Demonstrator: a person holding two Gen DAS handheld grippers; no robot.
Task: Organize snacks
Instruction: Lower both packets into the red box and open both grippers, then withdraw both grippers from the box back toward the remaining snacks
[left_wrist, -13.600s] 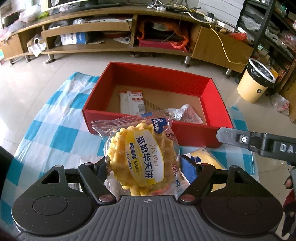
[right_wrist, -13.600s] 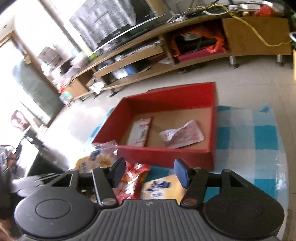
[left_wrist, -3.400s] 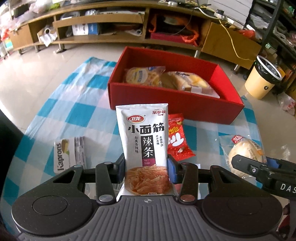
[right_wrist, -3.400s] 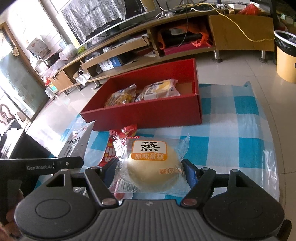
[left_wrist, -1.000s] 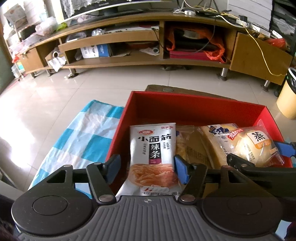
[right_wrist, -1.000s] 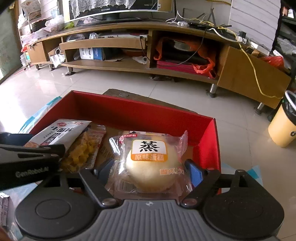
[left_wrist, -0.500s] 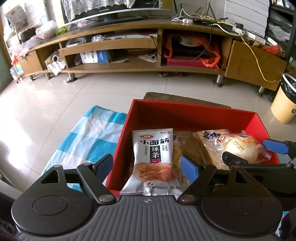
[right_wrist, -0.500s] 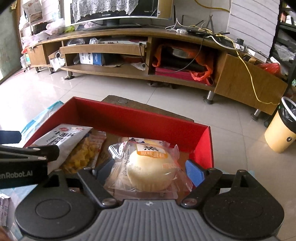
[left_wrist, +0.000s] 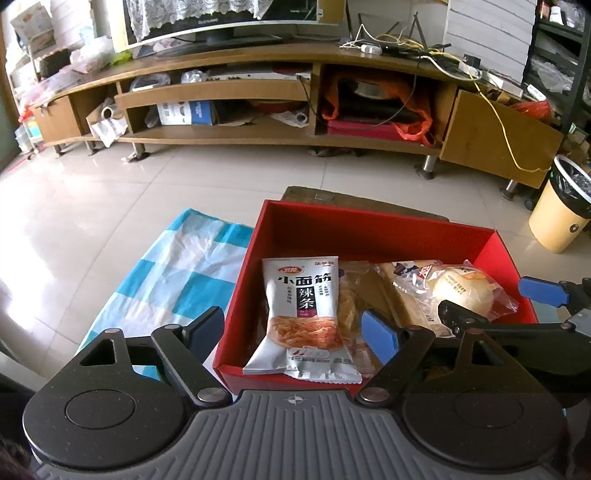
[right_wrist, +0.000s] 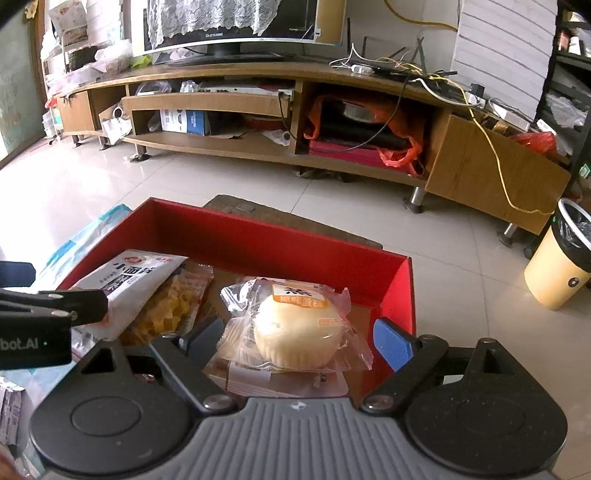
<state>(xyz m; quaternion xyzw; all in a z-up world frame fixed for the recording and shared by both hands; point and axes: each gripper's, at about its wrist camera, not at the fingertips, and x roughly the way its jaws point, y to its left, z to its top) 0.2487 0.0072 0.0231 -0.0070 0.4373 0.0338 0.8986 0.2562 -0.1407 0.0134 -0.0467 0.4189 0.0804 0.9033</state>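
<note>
waffle pack mostly hidden under white spicy-strip packet; box floor covered.

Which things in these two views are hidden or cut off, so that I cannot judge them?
- Left wrist view: waffle pack, mostly behind the spicy-strip bag.
- Right wrist view: packet under the steamed cake, label hidden.
- Right wrist view: box near wall, covered by the right gripper.

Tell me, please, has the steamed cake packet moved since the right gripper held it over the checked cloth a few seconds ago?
Yes. The steamed cake packet has gone forward off the cloth and now lies inside the red box, at its right end.
</note>
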